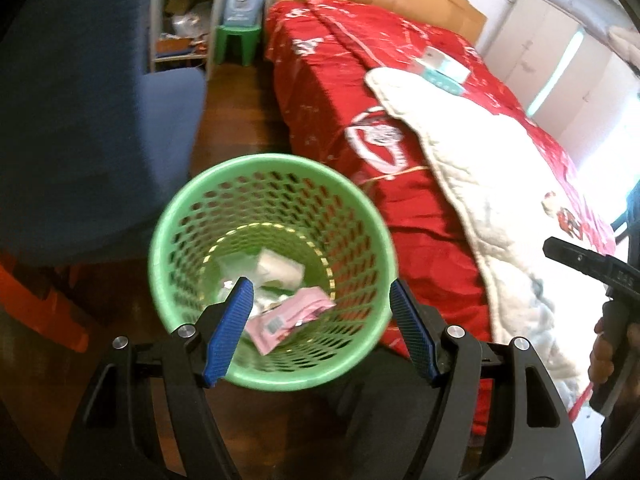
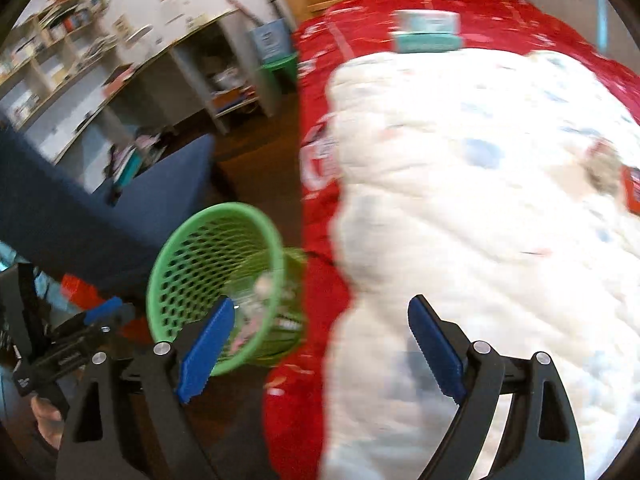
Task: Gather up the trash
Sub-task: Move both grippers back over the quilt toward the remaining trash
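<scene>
A green mesh waste basket (image 1: 172, 240) stands on the wooden floor beside the bed. It holds a pink wrapper (image 1: 288, 316) and white crumpled paper (image 1: 276, 268). My left gripper (image 1: 320, 296) hangs open and empty right above the basket's mouth. My right gripper (image 2: 320, 316) is open and empty over the bed's edge, with the basket (image 2: 180, 272) to its lower left. A red packet (image 2: 632, 190) lies on the white quilt at the far right. The left gripper also shows in the right wrist view (image 2: 108, 308), and part of the right gripper's body shows in the left wrist view.
The bed has a red cover (image 1: 332, 92) and a white quilt (image 2: 480, 184), with a teal and white box (image 2: 428, 30) near the head. A blue armchair (image 1: 100, 128) stands left of the basket. Shelves (image 2: 80, 60) and a green stool (image 1: 236, 42) stand behind.
</scene>
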A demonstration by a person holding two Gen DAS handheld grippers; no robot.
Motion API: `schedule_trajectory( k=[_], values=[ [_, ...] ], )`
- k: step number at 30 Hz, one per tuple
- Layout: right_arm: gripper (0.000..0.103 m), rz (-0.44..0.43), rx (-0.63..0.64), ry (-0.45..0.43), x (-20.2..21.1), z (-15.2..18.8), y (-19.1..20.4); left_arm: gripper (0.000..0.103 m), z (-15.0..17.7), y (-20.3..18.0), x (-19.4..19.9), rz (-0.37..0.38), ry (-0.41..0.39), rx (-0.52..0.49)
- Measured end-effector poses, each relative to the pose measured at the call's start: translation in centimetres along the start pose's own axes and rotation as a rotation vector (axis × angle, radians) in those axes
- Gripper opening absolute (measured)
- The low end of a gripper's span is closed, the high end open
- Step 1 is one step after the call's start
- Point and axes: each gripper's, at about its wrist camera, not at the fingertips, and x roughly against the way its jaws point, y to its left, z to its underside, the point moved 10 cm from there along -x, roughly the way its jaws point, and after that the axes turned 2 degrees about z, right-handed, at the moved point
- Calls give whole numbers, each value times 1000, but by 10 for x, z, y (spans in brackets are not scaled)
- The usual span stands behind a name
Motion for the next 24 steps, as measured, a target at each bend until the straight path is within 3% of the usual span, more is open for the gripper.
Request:
schedule_trajectory(
  k=[16,24],
  values=[
    [92,351,-215,-119,78,-26,-231,73,-18,-96,-31,85,39,-137],
    [93,467,-270,-116,79,-53,-321,73,-24,-129,-47,102,62,-181]
  ],
)
